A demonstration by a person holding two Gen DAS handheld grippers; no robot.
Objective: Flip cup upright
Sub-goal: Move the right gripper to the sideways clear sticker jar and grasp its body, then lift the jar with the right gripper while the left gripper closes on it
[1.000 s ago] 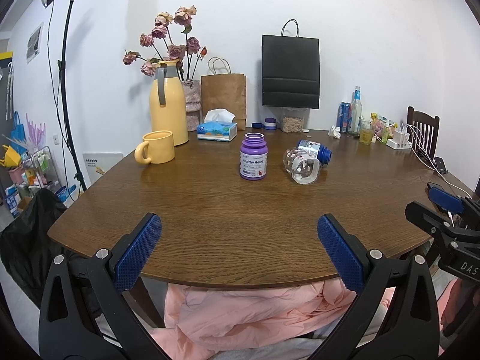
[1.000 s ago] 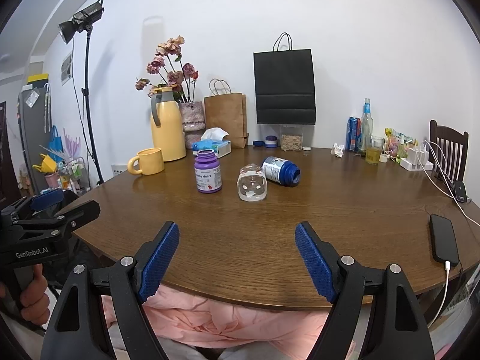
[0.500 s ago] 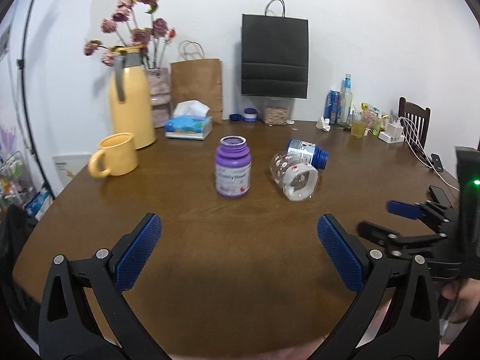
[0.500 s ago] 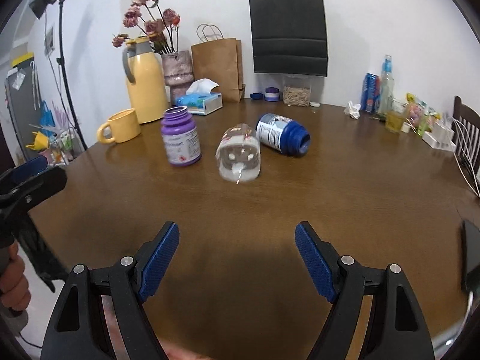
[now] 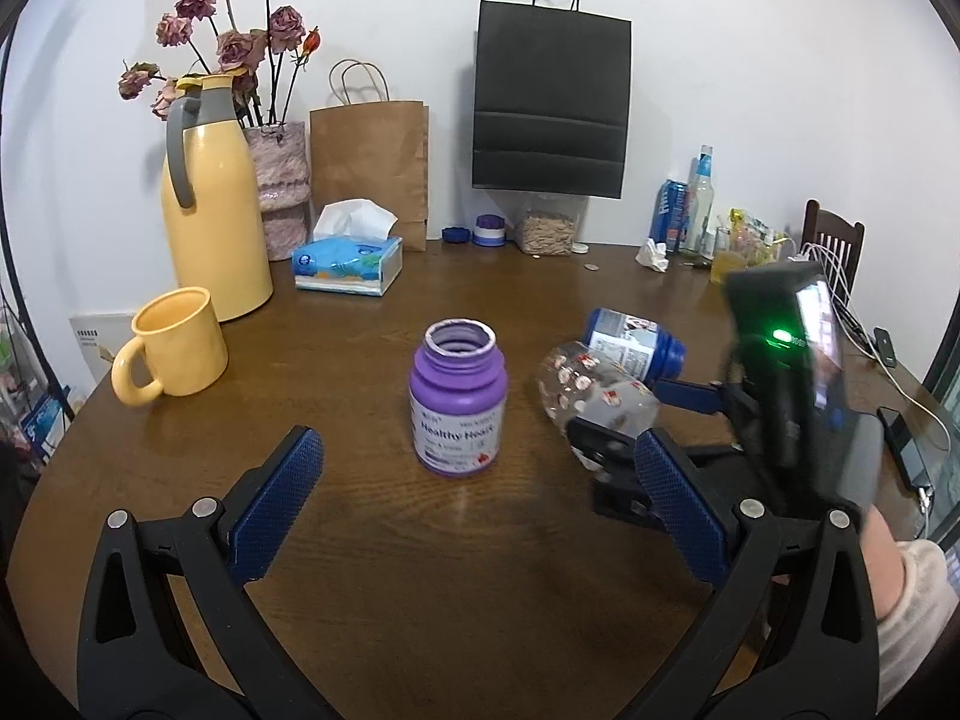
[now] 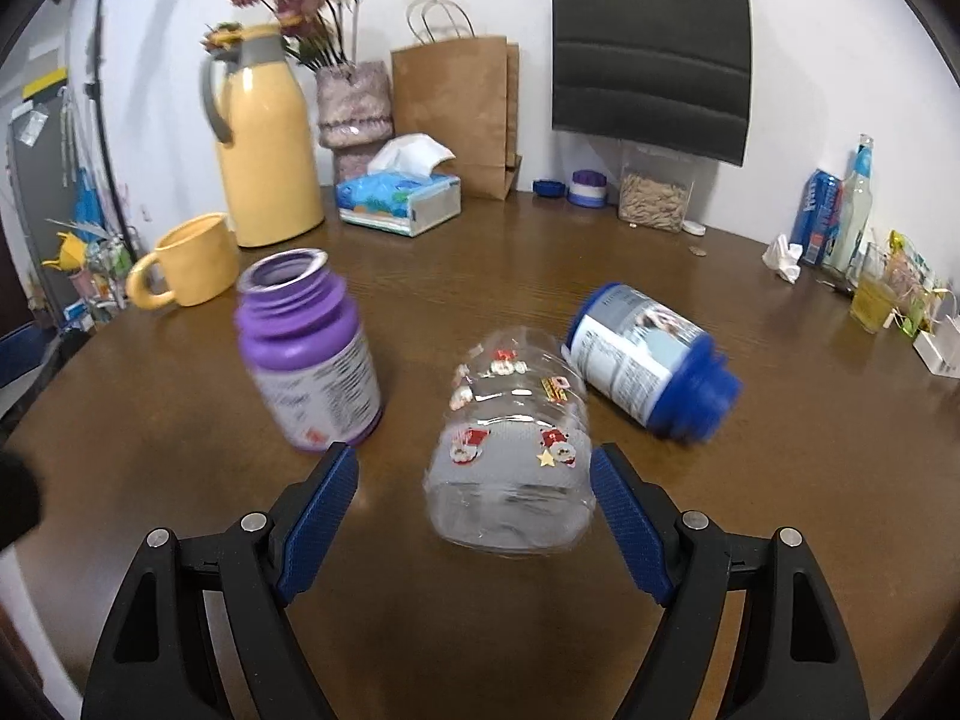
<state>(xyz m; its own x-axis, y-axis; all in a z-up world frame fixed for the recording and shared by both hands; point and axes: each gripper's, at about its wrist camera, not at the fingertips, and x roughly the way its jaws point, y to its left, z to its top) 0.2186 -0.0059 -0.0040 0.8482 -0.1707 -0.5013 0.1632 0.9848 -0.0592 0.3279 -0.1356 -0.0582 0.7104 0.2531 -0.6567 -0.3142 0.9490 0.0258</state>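
Over the last second both grippers have moved in from the table's near edge. The right gripper has gone furthest: a moment ago the clear cup lay well ahead of it, and now its wide-spread fingers stand one on each side of the cup's near end. In the right wrist view the finger at 3 o'clock of the cup sits just beside the wall and the one at 9 o'clock leaves a clear gap, so nothing is clamped. Whether the right pad touches the plastic cannot be told through the blur.

The cup lies on its side on the brown table, a transparent tumbler with small Santa stickers, one flat end toward the right gripper and its far end near the blue-capped bottle, which also lies on its side at about 1 o'clock. The open purple supplement bottle stands upright at 10 o'clock, close to the gripper's left finger.

The left gripper has also advanced, and hangs wide and empty in front of the purple bottle; the yellow mug stands off at 10 o'clock.

The reach appears finished and the grasp is next. The fingers probably need only to close on the cup's wall. The smooth, curved plastic could roll or slip out sideways, and the purple bottle leaves little room on that side.
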